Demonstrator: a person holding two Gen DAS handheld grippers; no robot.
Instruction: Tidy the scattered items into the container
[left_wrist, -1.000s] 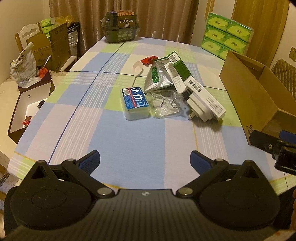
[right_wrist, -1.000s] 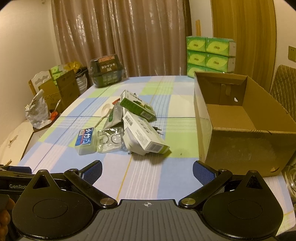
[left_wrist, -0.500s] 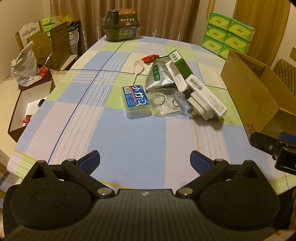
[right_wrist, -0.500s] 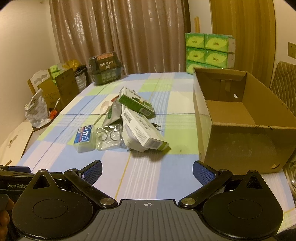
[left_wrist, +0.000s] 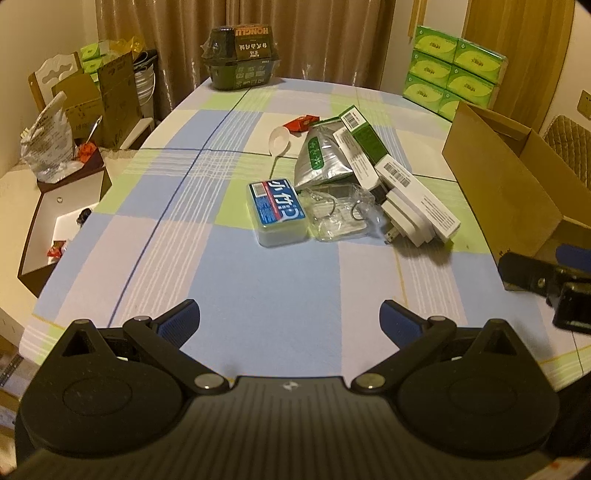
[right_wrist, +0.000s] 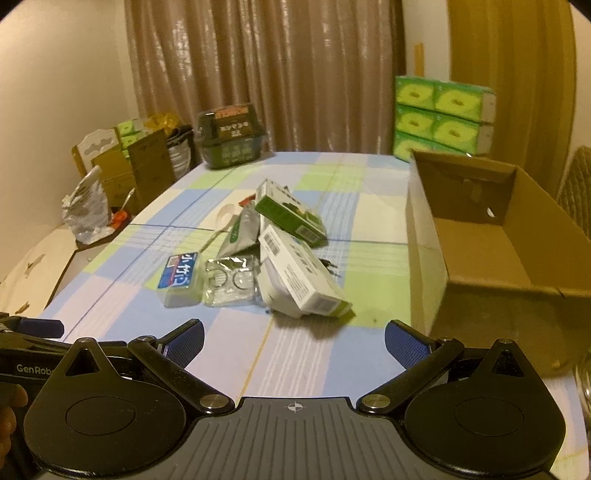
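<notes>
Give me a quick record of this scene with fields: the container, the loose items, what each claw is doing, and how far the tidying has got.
container: cardboard box, open top, nothing seen inside
items: blue-label plastic case, clear blister pack, silver pouch, white box, green box, white spoon, all on the checked tablecloth
left claw: open, holding nothing
right claw: open, holding nothing
progress: nothing boxed yet

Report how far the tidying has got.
Done: nothing; the cardboard box looks empty. In hand: nothing; the left gripper and right gripper are both open, short of the pile. Left: the blue-labelled case, clear packet, foil pouch, green carton, white carton and spoon.
</notes>
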